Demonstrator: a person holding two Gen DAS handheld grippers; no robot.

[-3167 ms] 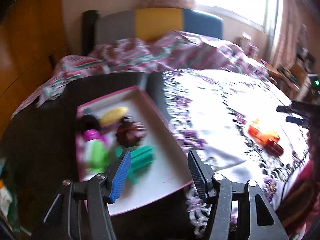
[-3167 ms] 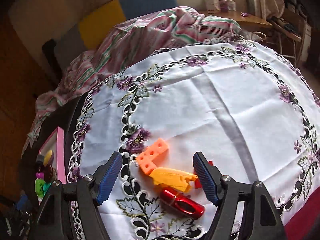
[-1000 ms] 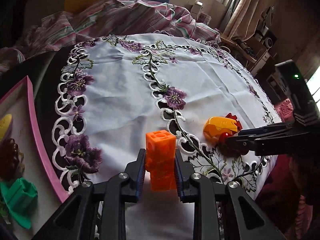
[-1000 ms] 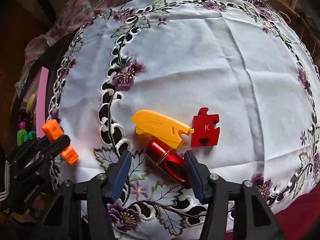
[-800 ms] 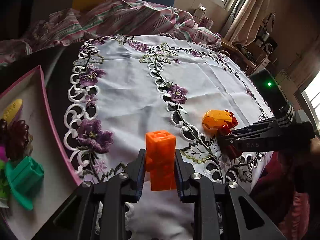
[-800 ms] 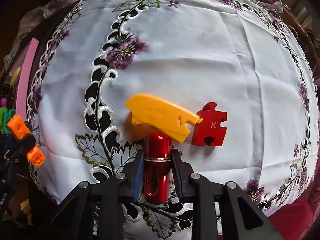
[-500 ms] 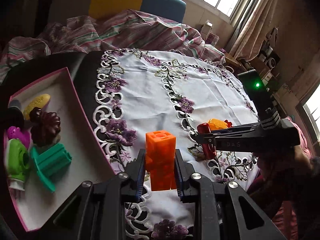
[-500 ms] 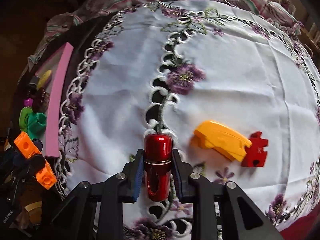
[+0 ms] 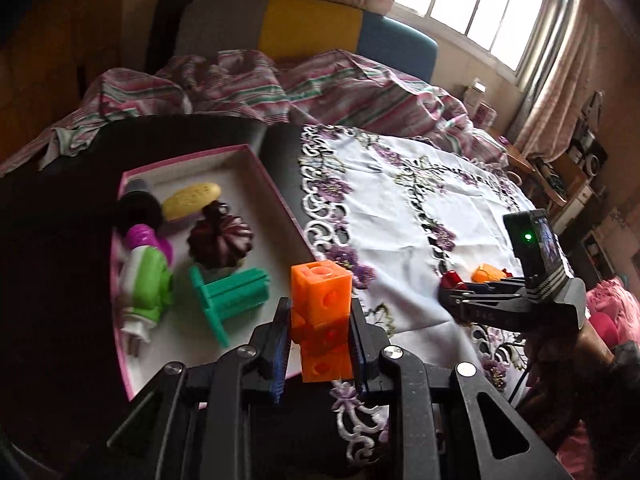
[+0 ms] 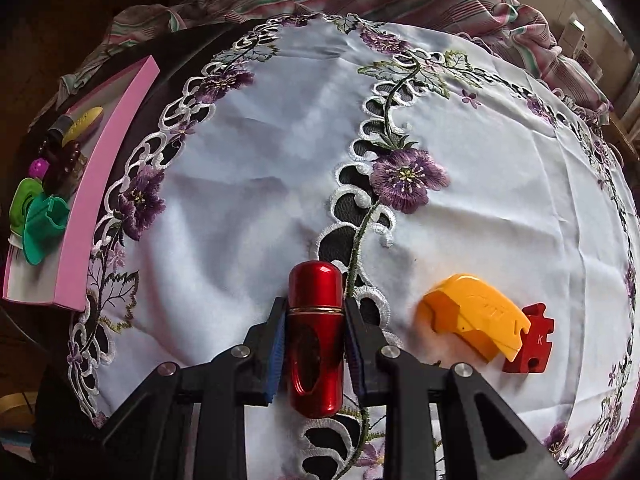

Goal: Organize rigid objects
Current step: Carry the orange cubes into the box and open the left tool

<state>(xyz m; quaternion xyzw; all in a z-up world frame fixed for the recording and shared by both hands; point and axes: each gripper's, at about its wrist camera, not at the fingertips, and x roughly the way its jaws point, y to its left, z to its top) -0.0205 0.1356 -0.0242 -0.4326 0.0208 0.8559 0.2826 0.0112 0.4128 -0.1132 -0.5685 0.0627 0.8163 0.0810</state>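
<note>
My left gripper (image 9: 320, 320) is shut on an orange block piece (image 9: 321, 312) and holds it above the near right corner of the pink tray (image 9: 276, 190). My right gripper (image 10: 316, 320) is shut on a red metal cylinder (image 10: 316, 332) above the white embroidered cloth (image 10: 280, 152); it also shows in the left wrist view (image 9: 456, 286). A yellow plastic piece (image 10: 474, 316) and a red puzzle piece (image 10: 530, 340) lie on the cloth to its right. The tray holds a green spool (image 9: 228, 294), a dark ribbed object (image 9: 220, 240), a yellow oval (image 9: 192, 200) and a green-and-white bottle (image 9: 144, 280).
The pink tray shows at the left edge of the right wrist view (image 10: 104, 176). A striped blanket (image 9: 280, 88) is heaped behind the table. A chair back (image 9: 312, 28) stands beyond it. A desk with clutter (image 9: 560, 184) is at the far right.
My left gripper has swung left with the orange block, so the tray is now ahead of it. My right gripper has lifted the red cylinder off the cloth and carried it left, away from the yellow piece.
</note>
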